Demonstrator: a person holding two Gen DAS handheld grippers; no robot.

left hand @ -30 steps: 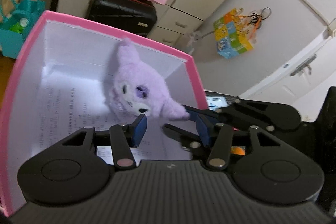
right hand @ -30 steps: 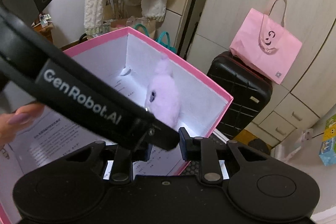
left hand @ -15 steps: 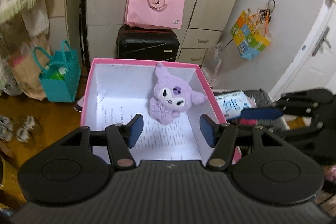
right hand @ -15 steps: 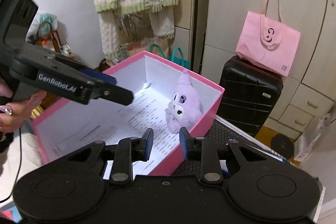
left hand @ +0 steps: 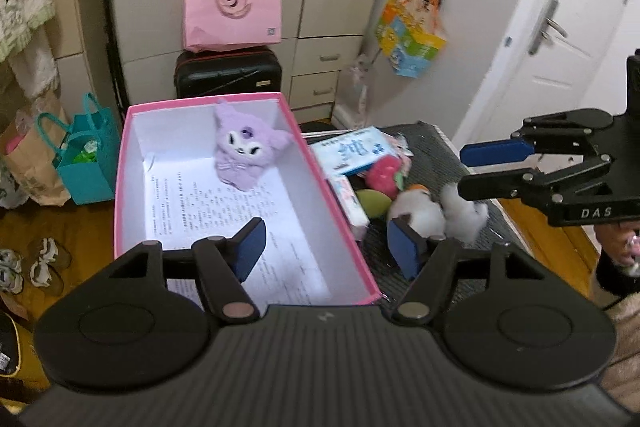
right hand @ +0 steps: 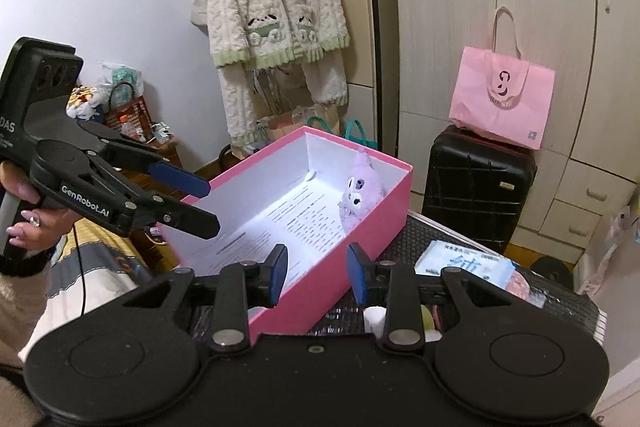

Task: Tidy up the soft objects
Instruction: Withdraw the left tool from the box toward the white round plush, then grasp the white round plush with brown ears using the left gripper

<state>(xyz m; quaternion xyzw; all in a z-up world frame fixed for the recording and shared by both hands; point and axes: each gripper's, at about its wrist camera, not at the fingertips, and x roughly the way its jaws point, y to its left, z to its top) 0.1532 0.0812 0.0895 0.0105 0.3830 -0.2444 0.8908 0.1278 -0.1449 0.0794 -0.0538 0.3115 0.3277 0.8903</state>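
Observation:
A purple plush toy (left hand: 244, 153) lies at the far end of the pink box (left hand: 120, 187), on printed paper; it also shows in the right wrist view (right hand: 362, 193) inside the box (right hand: 360, 259). My left gripper (left hand: 326, 247) is open and empty, above the box's near right wall. My right gripper (right hand: 316, 273) is open and empty, above the box's near edge. Right of the box lie a white plush (left hand: 436, 213), a pink plush (left hand: 384, 175) and a green soft piece (left hand: 372, 201) on the dark mat.
A blue-white tissue pack (left hand: 354, 151) lies by the soft toys. Behind the box stand a black suitcase (left hand: 228, 75) with a pink tote bag (left hand: 232, 11) on it. A teal bag (left hand: 86, 163) sits on the floor at left. A door is at right.
Both grippers have pulled back and up from the box, leaving the purple plush inside. The right gripper has opened wider. The toys on the mat have come into the left view.

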